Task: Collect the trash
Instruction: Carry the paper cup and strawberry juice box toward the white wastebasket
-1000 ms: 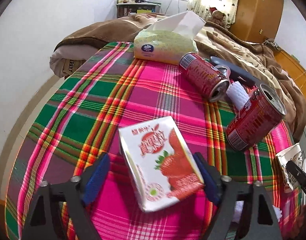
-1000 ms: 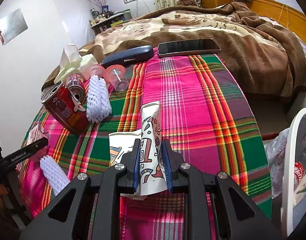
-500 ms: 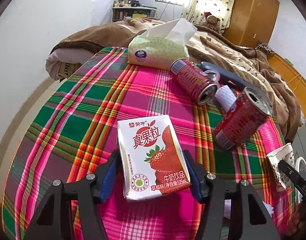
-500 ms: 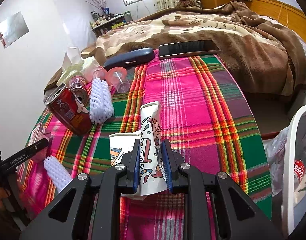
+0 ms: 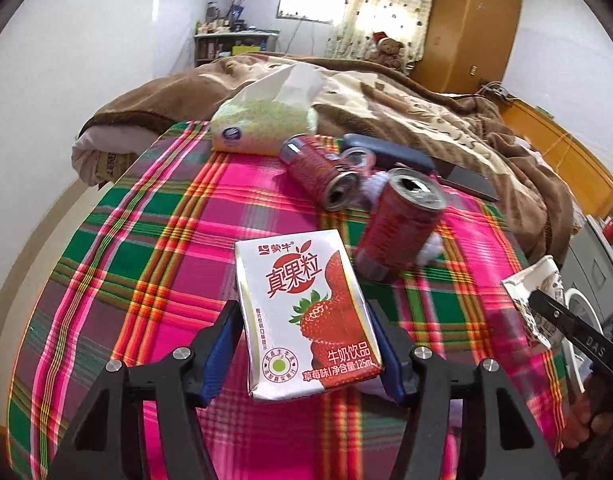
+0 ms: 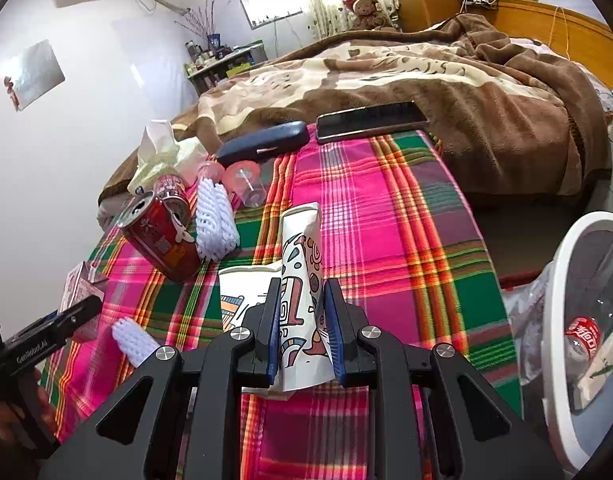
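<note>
My left gripper (image 5: 304, 344) is shut on a strawberry milk carton (image 5: 306, 312), held tilted up above the plaid tablecloth (image 5: 146, 240). My right gripper (image 6: 302, 328) is shut on a crushed patterned paper cup (image 6: 300, 300), above the cloth (image 6: 386, 220); the cup also shows at the right of the left wrist view (image 5: 534, 292). Two red cans remain on the table, one upright (image 5: 402, 224) and one on its side (image 5: 318, 172). The carton (image 6: 80, 288) shows at the left of the right wrist view.
A white bin (image 6: 562, 320) with a plastic liner and a bottle inside stands right of the table. A tissue pack (image 5: 262, 120), dark glasses case (image 6: 262, 142), phone (image 6: 370, 120), pink plastic cups (image 6: 242, 180) and white foam nets (image 6: 214, 220) lie on the table. A bed is behind.
My left gripper has closed on the milk carton and lifted it upright off the cloth. My right gripper keeps hold of the paper cup and has barely moved.
</note>
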`<act>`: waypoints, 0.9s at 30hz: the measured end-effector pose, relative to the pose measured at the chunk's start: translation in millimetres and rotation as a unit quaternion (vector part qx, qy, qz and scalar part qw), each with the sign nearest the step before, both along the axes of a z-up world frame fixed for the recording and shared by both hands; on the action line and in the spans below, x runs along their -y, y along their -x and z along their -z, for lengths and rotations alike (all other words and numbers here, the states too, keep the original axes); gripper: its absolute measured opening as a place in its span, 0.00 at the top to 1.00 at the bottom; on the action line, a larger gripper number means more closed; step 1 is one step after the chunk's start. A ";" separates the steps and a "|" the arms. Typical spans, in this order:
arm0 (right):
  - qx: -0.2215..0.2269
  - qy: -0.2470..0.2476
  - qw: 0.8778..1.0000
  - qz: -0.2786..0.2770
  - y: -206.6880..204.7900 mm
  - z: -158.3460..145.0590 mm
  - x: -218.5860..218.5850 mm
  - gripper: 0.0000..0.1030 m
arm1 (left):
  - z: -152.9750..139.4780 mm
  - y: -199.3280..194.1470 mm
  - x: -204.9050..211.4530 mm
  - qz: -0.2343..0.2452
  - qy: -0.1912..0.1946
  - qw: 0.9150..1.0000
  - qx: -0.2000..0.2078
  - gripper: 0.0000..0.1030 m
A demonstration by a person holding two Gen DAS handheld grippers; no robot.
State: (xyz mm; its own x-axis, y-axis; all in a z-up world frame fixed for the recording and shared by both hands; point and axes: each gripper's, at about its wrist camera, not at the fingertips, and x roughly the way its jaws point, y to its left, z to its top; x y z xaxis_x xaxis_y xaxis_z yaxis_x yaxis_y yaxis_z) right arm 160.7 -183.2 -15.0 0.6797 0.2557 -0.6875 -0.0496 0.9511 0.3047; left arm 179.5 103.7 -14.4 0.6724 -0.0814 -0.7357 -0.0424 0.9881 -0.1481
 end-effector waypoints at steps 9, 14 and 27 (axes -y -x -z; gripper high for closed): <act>0.021 -0.001 1.000 0.018 18.1 -13.5 20.8 0.80 | -19.6 22.8 37.7 0.035 -0.007 0.999 0.026 0.40; 0.034 0.003 0.999 0.036 30.1 -21.0 37.1 0.80 | -30.1 30.6 61.5 0.062 0.001 0.997 0.036 0.40; 0.050 0.005 0.994 0.100 57.5 -28.2 94.3 0.80 | -42.5 44.6 140.7 0.137 0.007 0.989 0.052 0.40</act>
